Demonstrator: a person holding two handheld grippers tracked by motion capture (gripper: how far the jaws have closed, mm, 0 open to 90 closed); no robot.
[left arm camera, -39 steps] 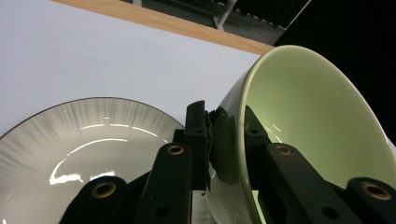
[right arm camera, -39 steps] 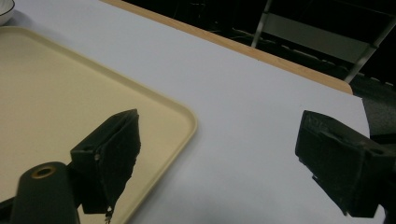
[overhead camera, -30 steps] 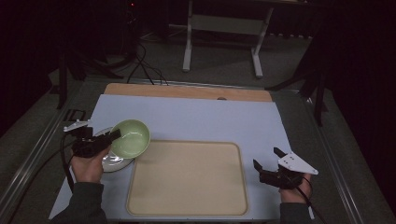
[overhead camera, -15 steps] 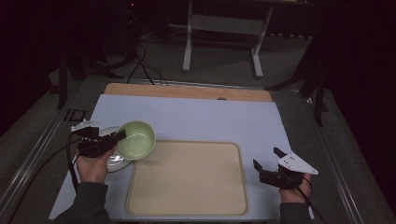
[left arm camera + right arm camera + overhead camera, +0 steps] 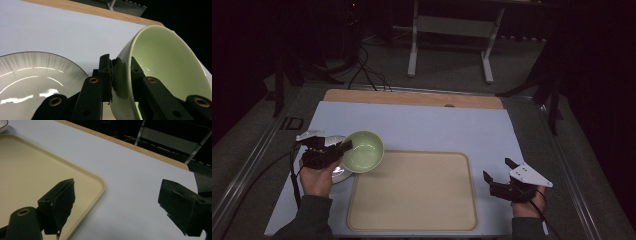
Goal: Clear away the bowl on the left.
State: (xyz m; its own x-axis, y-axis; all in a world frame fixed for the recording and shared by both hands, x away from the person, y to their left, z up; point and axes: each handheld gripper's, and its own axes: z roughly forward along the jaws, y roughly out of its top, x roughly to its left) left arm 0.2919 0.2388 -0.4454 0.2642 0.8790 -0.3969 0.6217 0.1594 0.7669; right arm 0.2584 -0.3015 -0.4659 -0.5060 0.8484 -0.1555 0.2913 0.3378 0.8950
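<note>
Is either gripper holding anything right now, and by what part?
The left gripper is clamped on the green bowl by its rim, one jaw inside and one outside. The right gripper is open and holds nothing.

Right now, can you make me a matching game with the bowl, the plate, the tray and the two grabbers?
Things:
1. green bowl
2. white plate
3. tray
4. right gripper

States:
A. jaws wide open, nothing between them
B. lies bare on the blue mat
C. pinched by its rim in the left gripper
D. sits under and beside the lifted thing

Pairs: 1-C, 2-D, 3-B, 4-A
</note>
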